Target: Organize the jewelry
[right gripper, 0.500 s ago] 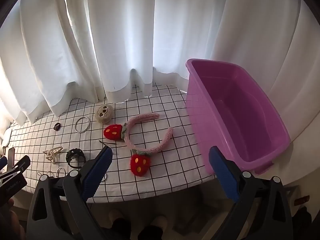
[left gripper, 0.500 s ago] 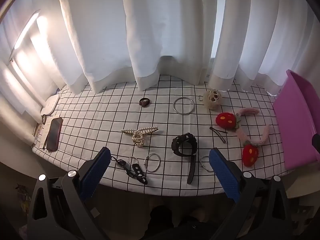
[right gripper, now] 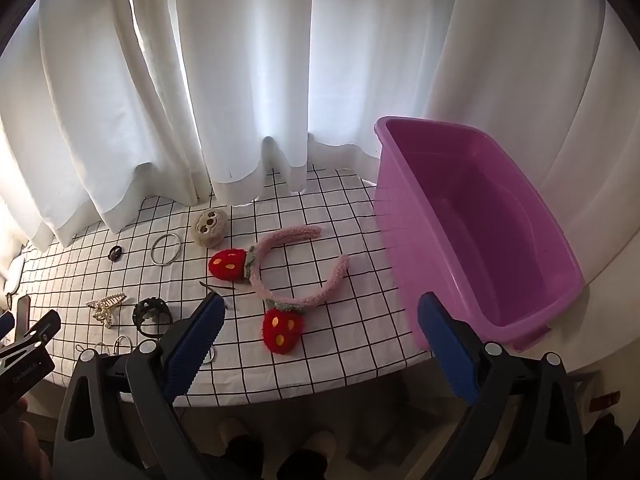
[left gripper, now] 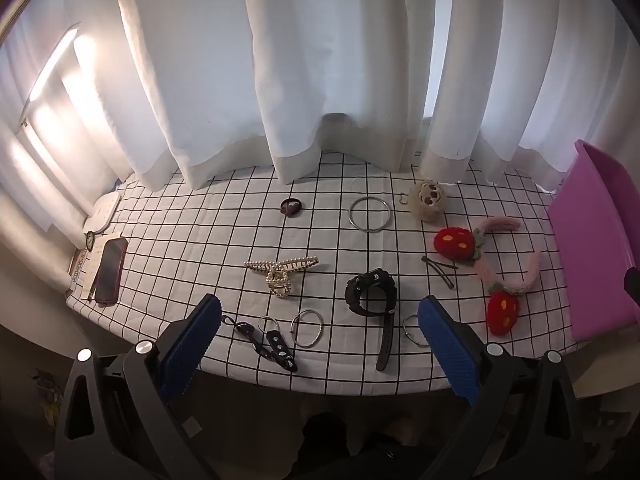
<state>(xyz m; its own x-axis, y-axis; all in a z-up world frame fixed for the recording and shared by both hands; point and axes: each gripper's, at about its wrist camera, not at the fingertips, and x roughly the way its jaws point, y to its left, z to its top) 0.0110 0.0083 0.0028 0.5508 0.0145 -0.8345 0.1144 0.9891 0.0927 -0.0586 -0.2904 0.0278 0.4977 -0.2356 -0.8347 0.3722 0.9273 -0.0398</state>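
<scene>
Jewelry lies spread on a checked tablecloth point(left gripper: 200, 240). In the left wrist view I see a pearl hair claw point(left gripper: 280, 272), a black watch point(left gripper: 372, 292), a large silver bangle point(left gripper: 369, 214), small rings point(left gripper: 307, 327), a black keychain point(left gripper: 264, 340), hairpins point(left gripper: 438, 268), a beige plush clip point(left gripper: 427, 201) and a pink strawberry headband point(left gripper: 516, 272). The headband point(right gripper: 304, 276) lies left of an empty purple bin point(right gripper: 472, 224) in the right wrist view. My left gripper point(left gripper: 318, 344) is open above the table's front edge, near the watch. My right gripper point(right gripper: 318, 344) is open and empty near the headband.
White curtains hang behind the table. A dark hair tie point(left gripper: 291, 207) lies toward the back. A phone point(left gripper: 109, 270) and a white remote point(left gripper: 102, 218) lie at the table's left end. The bin point(left gripper: 592, 240) stands at the right end.
</scene>
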